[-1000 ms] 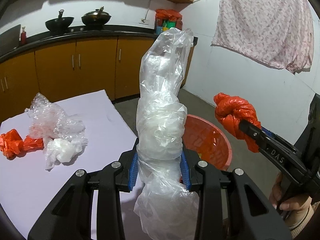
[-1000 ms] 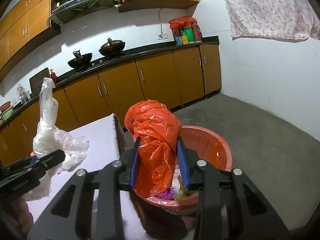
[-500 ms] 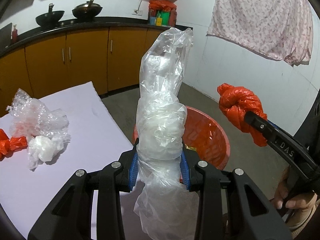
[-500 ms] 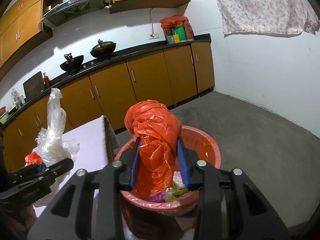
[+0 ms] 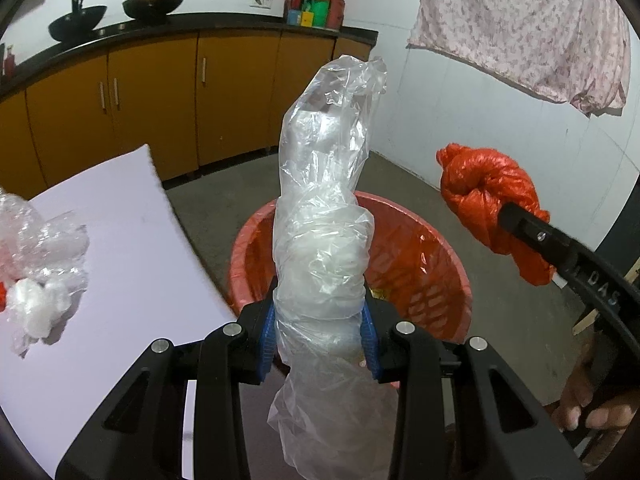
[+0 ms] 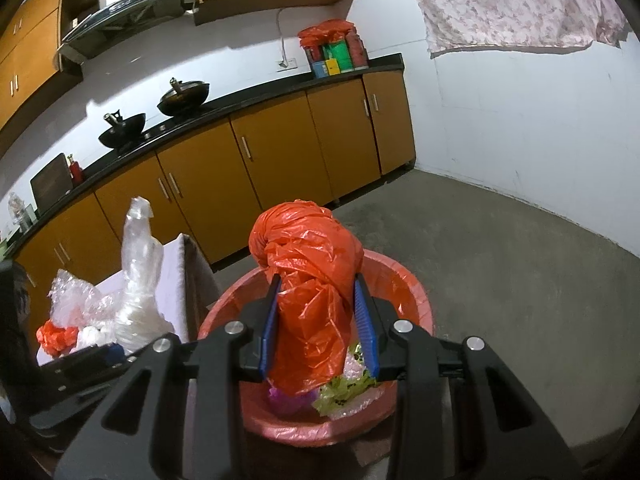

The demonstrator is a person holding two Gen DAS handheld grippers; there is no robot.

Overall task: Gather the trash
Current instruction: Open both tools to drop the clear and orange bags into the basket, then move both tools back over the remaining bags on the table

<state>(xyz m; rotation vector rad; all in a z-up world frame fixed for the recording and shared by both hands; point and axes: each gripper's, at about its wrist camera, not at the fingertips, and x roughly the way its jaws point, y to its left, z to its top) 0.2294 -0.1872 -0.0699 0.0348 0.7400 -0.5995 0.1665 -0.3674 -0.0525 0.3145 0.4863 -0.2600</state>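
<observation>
Red basin (image 6: pixel 416 308), frame centre: crumpled green, purple and pink scraps inside. Left gripper (image 5: pixel 320 334) jaws clamp clear bag (image 5: pixel 324 216), long axis upright. Right gripper (image 6: pixel 318 328) jaws clamp orange bag (image 6: pixel 310 280), upright above basin.

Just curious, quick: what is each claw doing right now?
Left gripper: closed on the clear plastic bag.
Right gripper: closed on the orange plastic bag.
</observation>
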